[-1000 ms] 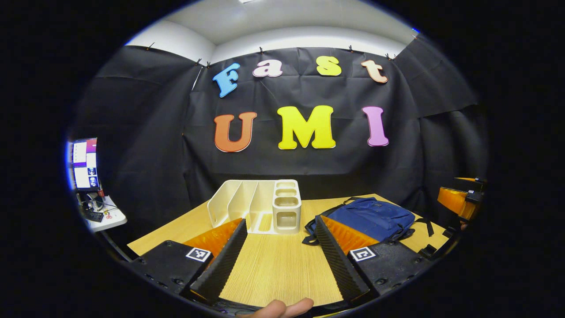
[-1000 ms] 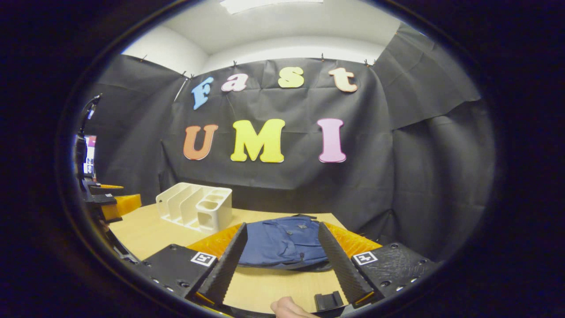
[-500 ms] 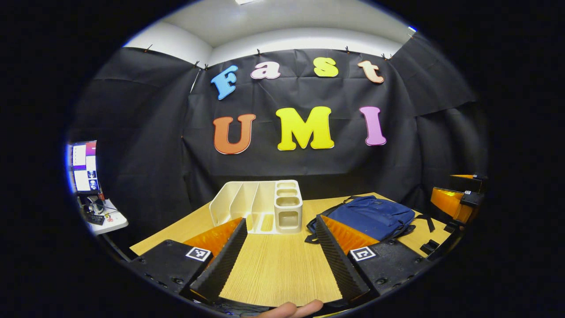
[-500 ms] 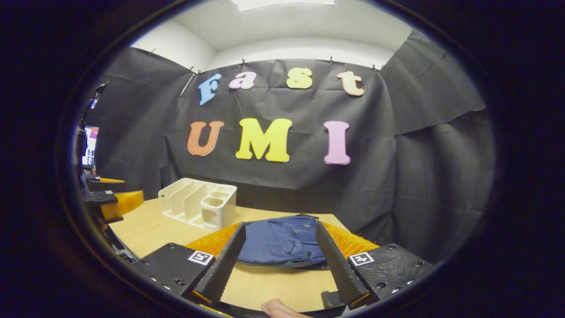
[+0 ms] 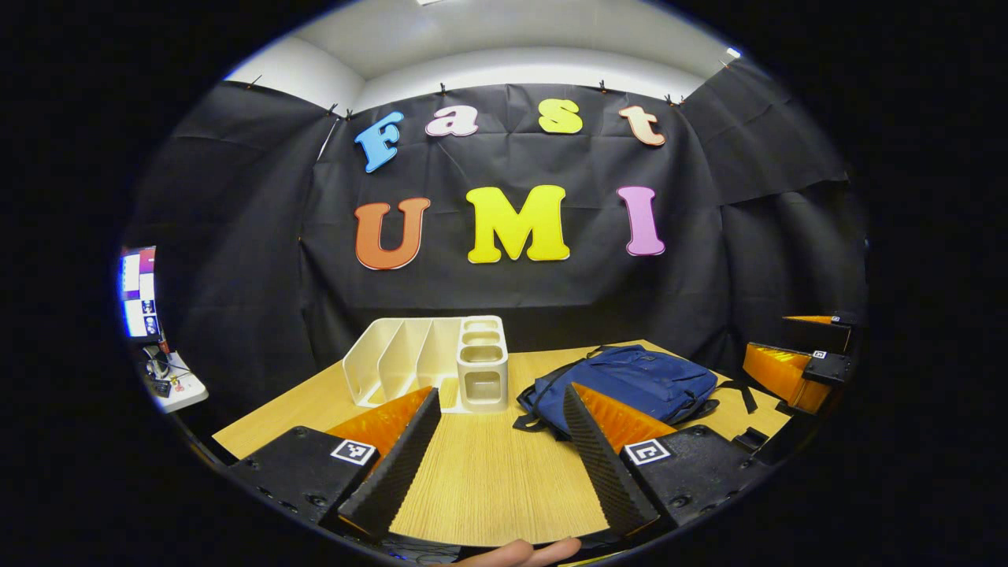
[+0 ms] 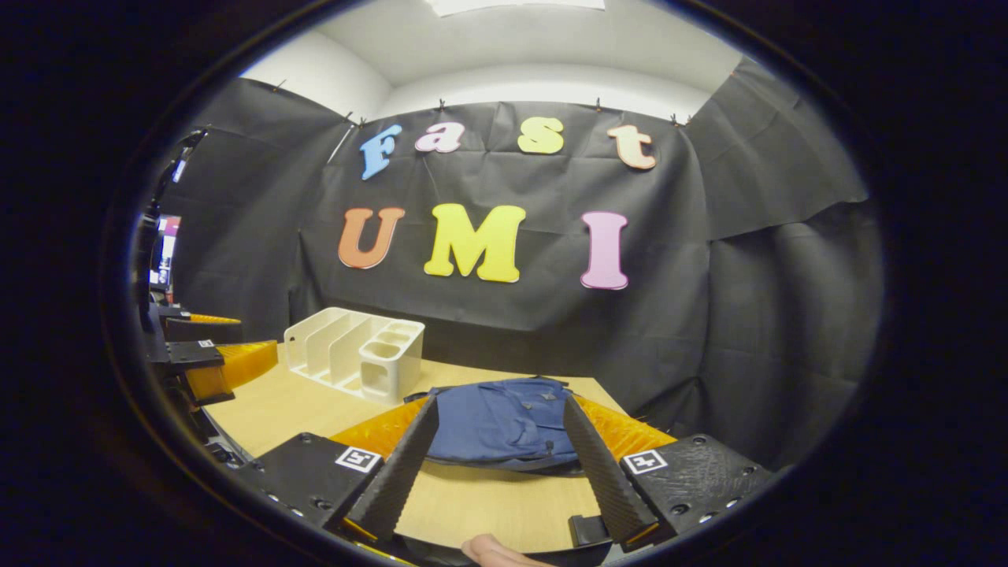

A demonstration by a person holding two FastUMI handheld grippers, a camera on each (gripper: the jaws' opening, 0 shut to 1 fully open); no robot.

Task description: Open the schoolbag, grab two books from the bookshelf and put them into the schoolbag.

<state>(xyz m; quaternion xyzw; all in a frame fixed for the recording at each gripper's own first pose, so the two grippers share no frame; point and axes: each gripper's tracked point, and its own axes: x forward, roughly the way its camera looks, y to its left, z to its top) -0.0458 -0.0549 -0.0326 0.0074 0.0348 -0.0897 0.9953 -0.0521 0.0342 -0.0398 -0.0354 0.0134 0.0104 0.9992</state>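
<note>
**Schoolbag lies closed, bookshelf slots bare, nothing begun**

Schoolbag (image 5: 630, 380) work has not started, as far as we can judge: the blue bag lies flat on the wooden counter (image 5: 488, 480) toward its far right corner, and we see no gap in it. Going left to right across the far edge, the white bookshelf (image 5: 409, 364) stands near the far left corner, the bag just beside it on the right. We see no books in its slots. So opening the bag, fetching two books and packing them all remain.

Our left tool (image 5: 496, 457) hangs over the near edge with its fingers spread wide and nothing between them, aimed at the gap between bookshelf and bag. Our right tool (image 6: 496, 465) is likewise spread wide and empty, pointed straight at the bag.

The left gripper view takes in a side table with a monitor (image 5: 138, 293) at far left, and the bag's straps trailing on the counter. The right gripper view looks at the bag head on, showing its front panel and a zip pull that the other angle does not resolve.
</note>
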